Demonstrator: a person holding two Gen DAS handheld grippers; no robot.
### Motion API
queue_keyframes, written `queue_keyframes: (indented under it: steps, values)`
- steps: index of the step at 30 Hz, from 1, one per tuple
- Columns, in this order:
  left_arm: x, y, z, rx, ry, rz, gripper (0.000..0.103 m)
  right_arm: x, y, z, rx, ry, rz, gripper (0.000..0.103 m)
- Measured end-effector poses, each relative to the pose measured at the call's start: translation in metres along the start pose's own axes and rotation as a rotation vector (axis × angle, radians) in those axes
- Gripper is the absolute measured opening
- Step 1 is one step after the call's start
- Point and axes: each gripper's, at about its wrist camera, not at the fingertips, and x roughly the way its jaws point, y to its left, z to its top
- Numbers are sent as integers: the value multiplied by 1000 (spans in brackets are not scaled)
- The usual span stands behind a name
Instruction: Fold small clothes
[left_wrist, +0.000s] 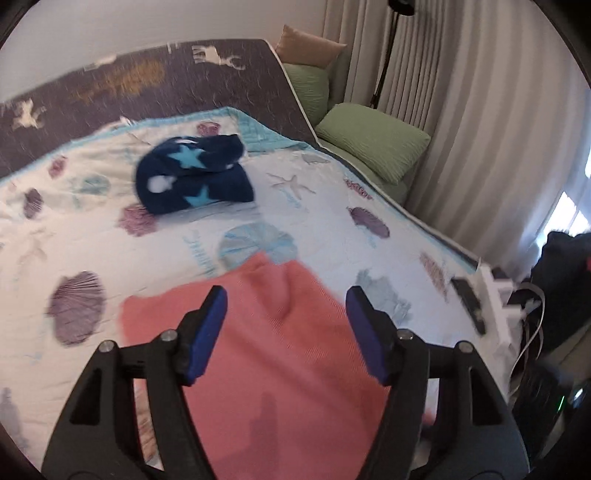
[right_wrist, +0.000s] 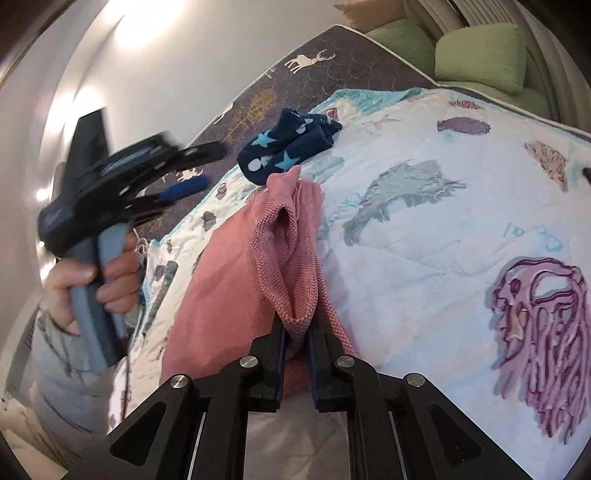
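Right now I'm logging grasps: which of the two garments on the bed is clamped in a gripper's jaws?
The pink knit garment: the right gripper is shut on a bunched fold. The navy star-print garment lies farther up the quilt, untouched.

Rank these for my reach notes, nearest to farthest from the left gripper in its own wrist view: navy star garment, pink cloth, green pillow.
1. Pink cloth: directly under the open left gripper.
2. Navy star garment: ahead, mid-bed, slightly left.
3. Green pillow: beyond the bed's far right edge, by the curtain.
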Motion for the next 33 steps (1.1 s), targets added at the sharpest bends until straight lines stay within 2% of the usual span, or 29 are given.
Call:
queue_keyframes:
  steps: [3, 8, 11, 14, 19, 22, 26, 28, 33]
  values:
    - [-24, 9, -32, 15, 24, 13, 68, -9, -2, -1, -13, -12, -34, 12]
    - [-52, 24, -100, -54, 78, 39, 68, -25, -4, 0, -26, -48, -127, 16]
    - [-60, 34, -137, -109, 154, 60, 68, -32, -2, 2, -23, -59, -116, 16]
    - [-73, 34, -159, -120, 180, 71, 68, -35, 7, 2, -53, -63, -122, 16]
    - [-75, 15, -167, -76, 167, 36, 71, -30, 17, -3, -56, -48, -100, 21]
    - [-62, 3, -168, -31, 167, 71, 71, -32, 24, -6, -68, -46, -94, 25]
    - [-49, -4, -172, -8, 178, 137, 71, -29, 29, -6, -113, -19, -128, 44]
    - [-46, -3, -172, -19, 179, 142, 71, -25, 29, -6, -118, 2, -128, 44]
    - [-47, 3, -172, -65, 176, 135, 71, -13, 26, -4, -63, 38, -42, 44]
